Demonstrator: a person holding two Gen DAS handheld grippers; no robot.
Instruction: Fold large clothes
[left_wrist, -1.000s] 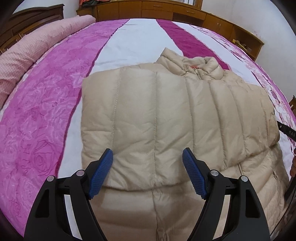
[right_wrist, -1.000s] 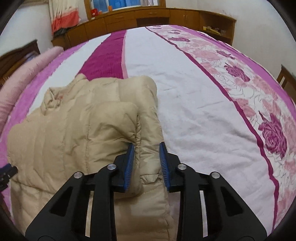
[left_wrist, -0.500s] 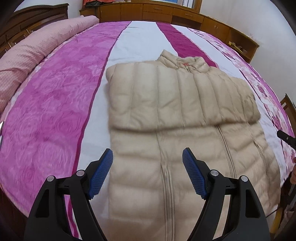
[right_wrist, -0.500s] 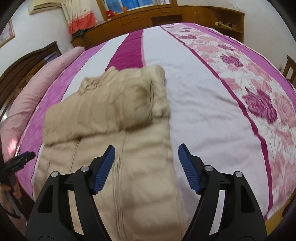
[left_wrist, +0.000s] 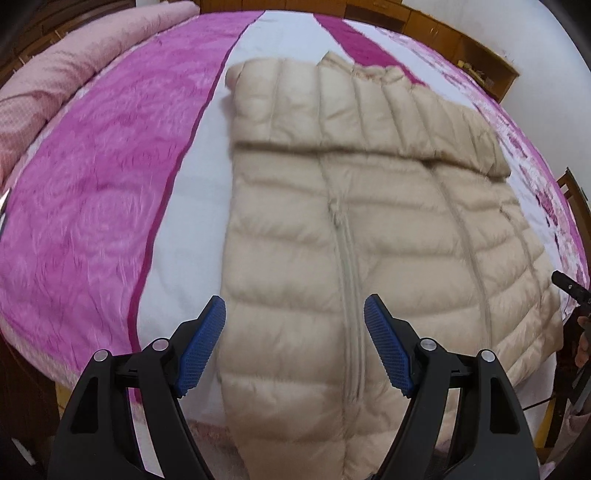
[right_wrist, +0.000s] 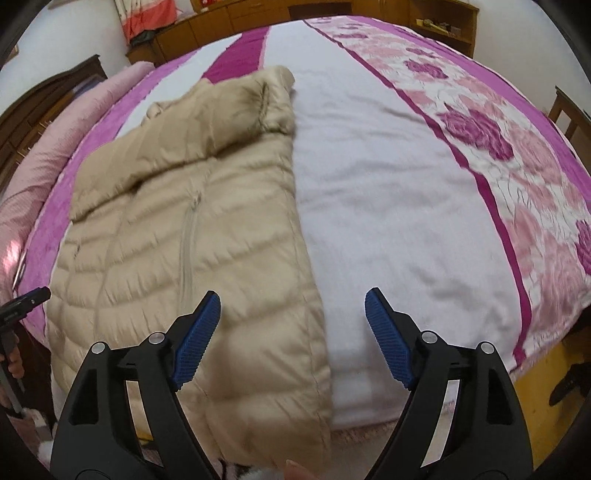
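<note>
Both jaws stand wide open, holding nothing. The left gripper (left_wrist: 293, 347) hovers over the beige down jacket's (left_wrist: 369, 221) near hem; the right gripper (right_wrist: 291, 339) straddles its right edge. The jacket's long axis runs near-to-far along the bed (right_wrist: 388, 184), its sleeves folded across the far chest.

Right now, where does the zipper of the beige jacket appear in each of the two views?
Left wrist: the zipper runs down the centre, toward the gap in the open left gripper.
Right wrist: the zipper lies left of centre, above the left finger.
Shared landmark: the folded sleeve band lies across the jacket's top.
</note>
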